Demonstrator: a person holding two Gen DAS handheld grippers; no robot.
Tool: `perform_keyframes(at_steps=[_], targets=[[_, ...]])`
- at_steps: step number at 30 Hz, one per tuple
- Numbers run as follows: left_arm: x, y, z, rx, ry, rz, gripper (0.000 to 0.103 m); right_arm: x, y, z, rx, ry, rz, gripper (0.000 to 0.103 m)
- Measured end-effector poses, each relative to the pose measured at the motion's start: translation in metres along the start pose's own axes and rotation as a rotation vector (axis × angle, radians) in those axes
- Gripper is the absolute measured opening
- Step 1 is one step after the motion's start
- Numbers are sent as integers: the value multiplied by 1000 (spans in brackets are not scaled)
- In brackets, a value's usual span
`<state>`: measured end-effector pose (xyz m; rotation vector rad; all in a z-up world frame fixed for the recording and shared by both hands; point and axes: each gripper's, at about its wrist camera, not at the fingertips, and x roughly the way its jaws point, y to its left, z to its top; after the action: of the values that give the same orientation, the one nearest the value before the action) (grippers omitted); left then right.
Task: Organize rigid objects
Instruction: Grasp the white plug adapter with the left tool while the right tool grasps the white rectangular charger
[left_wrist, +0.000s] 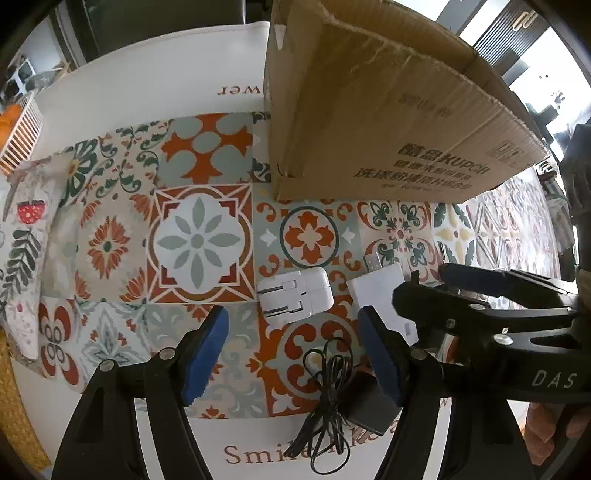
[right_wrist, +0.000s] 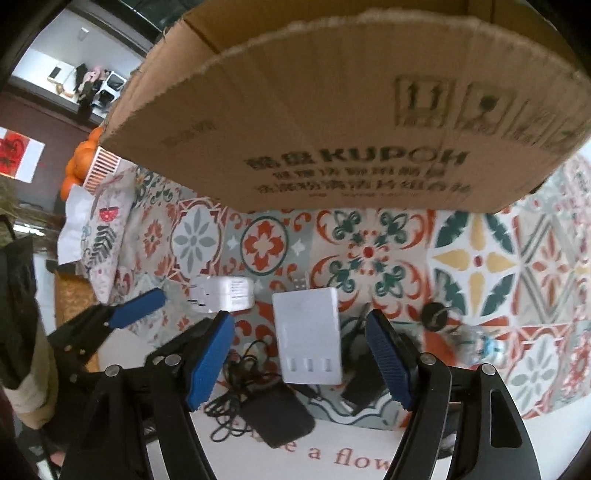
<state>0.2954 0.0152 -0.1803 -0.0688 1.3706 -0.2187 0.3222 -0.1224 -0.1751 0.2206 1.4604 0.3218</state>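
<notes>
Left wrist view: left hand-held gripper (left_wrist: 293, 354), jaws apart and empty; white plug adapter (left_wrist: 295, 295) lies just above centre, between the fingertips, prongs left. Cardboard box (left_wrist: 388, 122) upper right.

Right wrist view: right hand-held gripper (right_wrist: 299, 356) also apart; white charger block (right_wrist: 309, 334) lies centred between its fingers, long axis up-down on the worktop (right_wrist: 480, 258).
</notes>
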Motion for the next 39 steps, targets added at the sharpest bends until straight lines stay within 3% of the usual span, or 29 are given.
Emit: perform_keyframes(at_steps=[12, 15, 26, 29, 39], targets=[[24, -6, 7, -44, -13, -17, 66, 9, -7, 4, 51, 15, 16, 63], [31, -10, 13, -45, -28, 4, 59, 8, -11, 6, 63, 13, 4, 63], [59, -20, 25, -66, -4, -3, 57, 10, -16, 5, 54, 16, -36, 62], [63, -21, 22, -57, -7, 5, 49, 9, -16, 5, 45, 18, -51, 62], [64, -13, 22, -45, -21, -32, 49, 15, -4, 3, 34, 30, -44, 62]])
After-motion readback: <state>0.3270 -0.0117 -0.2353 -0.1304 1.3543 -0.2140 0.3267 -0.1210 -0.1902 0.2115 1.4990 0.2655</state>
